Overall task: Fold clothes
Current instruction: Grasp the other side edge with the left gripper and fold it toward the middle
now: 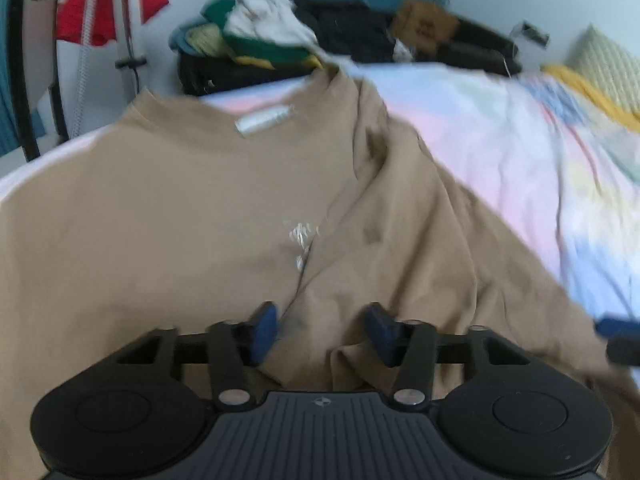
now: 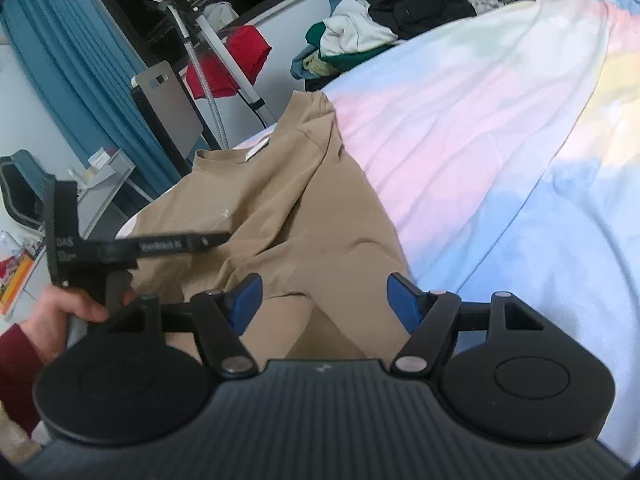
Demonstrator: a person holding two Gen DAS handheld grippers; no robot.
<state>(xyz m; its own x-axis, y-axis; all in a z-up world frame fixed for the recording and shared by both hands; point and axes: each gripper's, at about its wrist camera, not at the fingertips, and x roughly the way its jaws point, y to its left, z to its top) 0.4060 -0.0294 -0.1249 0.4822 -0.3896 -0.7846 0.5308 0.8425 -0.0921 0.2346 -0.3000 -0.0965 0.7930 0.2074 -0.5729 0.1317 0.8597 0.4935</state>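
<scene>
A tan T-shirt point(image 1: 192, 216) lies on the pastel bedsheet point(image 1: 480, 140), collar and white label at the far end, its right side folded over toward the middle. My left gripper point(image 1: 322, 330) hovers low over the near part of the shirt; its blue pads point(image 1: 264, 328) stand apart with a fabric ridge between them, not pressed. My right gripper point(image 2: 324, 298) is open wide over the shirt's point(image 2: 280, 208) near right fold, with nothing clamped. In the right wrist view a hand point(image 2: 68, 316) in a dark red sleeve holds the left gripper point(image 2: 224, 237) at the left.
A heap of clothes point(image 1: 256, 36) lies past the bed's far edge, with dark garments and a cardboard box point(image 1: 424, 24) beside it. A garment steamer pole point(image 2: 224, 68), a red item point(image 2: 236, 60) and blue curtains point(image 2: 60, 60) stand to the left. A pillow point(image 1: 608, 68) lies far right.
</scene>
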